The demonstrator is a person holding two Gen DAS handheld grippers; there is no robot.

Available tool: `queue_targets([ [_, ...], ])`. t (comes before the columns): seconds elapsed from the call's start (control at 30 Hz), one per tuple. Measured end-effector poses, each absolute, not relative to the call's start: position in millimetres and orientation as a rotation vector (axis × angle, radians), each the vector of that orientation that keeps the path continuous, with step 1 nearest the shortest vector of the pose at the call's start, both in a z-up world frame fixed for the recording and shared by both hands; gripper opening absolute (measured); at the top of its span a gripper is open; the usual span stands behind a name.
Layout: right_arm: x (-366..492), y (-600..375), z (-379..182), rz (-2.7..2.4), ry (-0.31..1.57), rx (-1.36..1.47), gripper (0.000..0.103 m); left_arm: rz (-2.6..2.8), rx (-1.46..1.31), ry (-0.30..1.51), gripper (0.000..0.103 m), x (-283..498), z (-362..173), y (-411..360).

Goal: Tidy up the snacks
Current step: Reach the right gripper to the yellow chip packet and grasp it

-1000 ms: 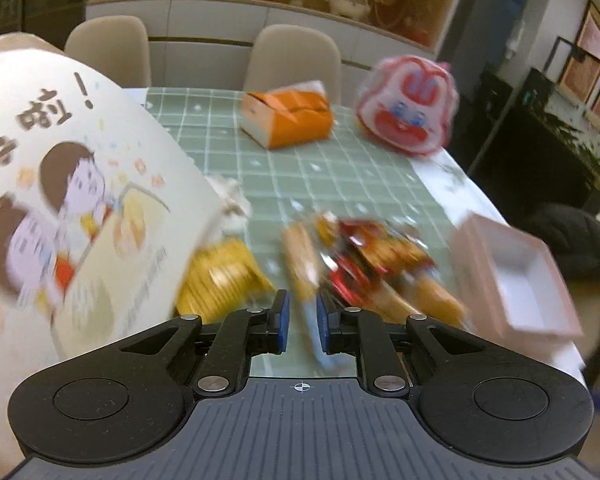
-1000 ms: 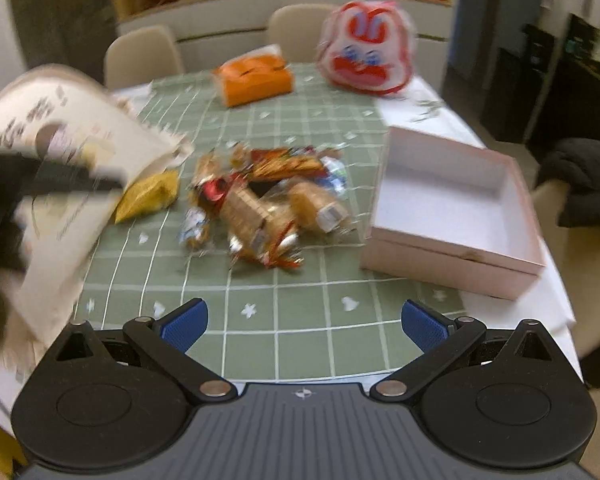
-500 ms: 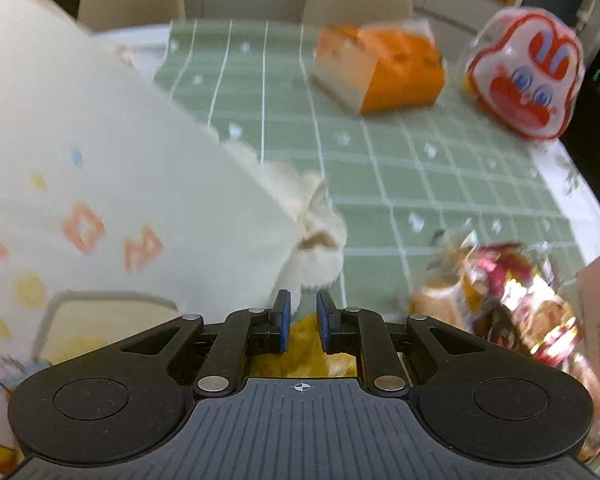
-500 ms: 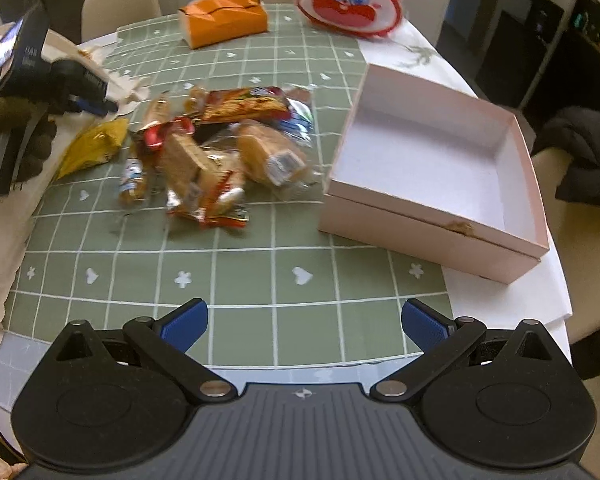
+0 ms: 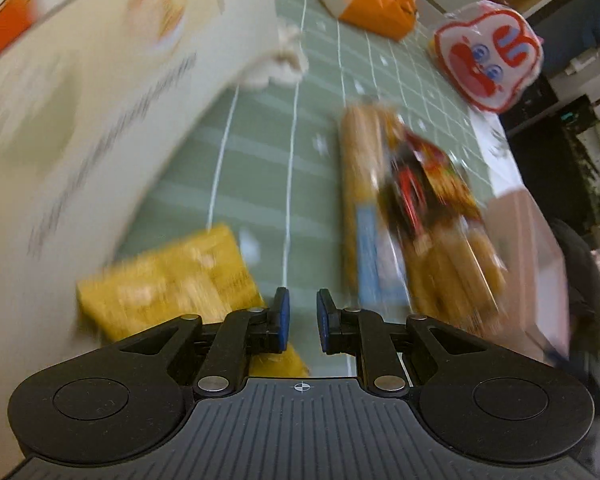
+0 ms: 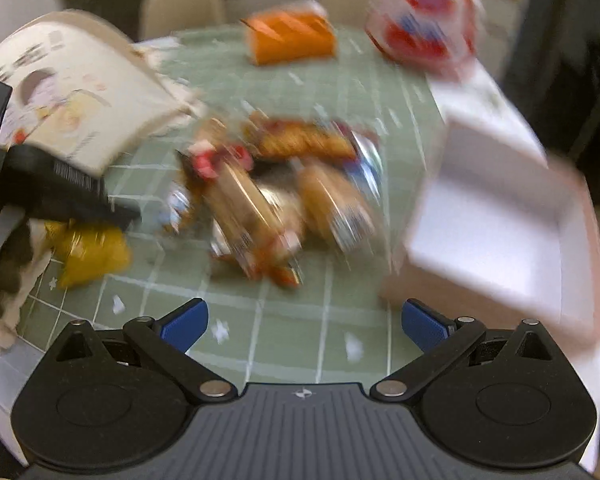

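A heap of wrapped snacks [image 6: 276, 200] lies in the middle of the green checked tablecloth [image 6: 292, 336], with a yellow packet [image 5: 168, 292] apart on its left side and an empty pale pink box [image 6: 496, 224] just beside the heap on the right. The left gripper [image 5: 302, 320] hangs low over the cloth beside the yellow packet, its blue pads drawn close with only a narrow gap and nothing between them, next to a large cream illustrated bag [image 5: 84, 92]. The right gripper [image 6: 304, 324] stands spread wide and empty short of the heap, while an orange carton [image 6: 292, 42] and a red-and-white rabbit-faced pack [image 5: 490, 58] sit at the table's far end.
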State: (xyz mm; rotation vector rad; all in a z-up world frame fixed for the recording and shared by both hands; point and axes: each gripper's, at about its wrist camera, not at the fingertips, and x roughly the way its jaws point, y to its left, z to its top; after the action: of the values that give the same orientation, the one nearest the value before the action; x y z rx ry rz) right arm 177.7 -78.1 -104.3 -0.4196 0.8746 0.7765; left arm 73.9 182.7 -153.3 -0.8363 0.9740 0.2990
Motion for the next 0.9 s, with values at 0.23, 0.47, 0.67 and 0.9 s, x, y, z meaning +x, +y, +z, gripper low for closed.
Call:
queue_targets([
  [0.23,163,-9,-93,1.013,0.786,-0.510,0.103,0.424,-0.824,0.853,0.018,3,-114,171],
  [0.47,125,54,-127,1.240,0.925,-0.411,0.103,0.626,-0.773,0.733,0.018,-64,-63,198],
  [0.67,107,92,-159,1.242,0.975,-0.452,0.091,0.598,-0.764,0.735,0.018,-74,-58,204],
  [0.9,102,38,-142,1.160,0.951,-0.444,0.064,0.430,-0.721,0.811,0.018,-15,-71,194],
])
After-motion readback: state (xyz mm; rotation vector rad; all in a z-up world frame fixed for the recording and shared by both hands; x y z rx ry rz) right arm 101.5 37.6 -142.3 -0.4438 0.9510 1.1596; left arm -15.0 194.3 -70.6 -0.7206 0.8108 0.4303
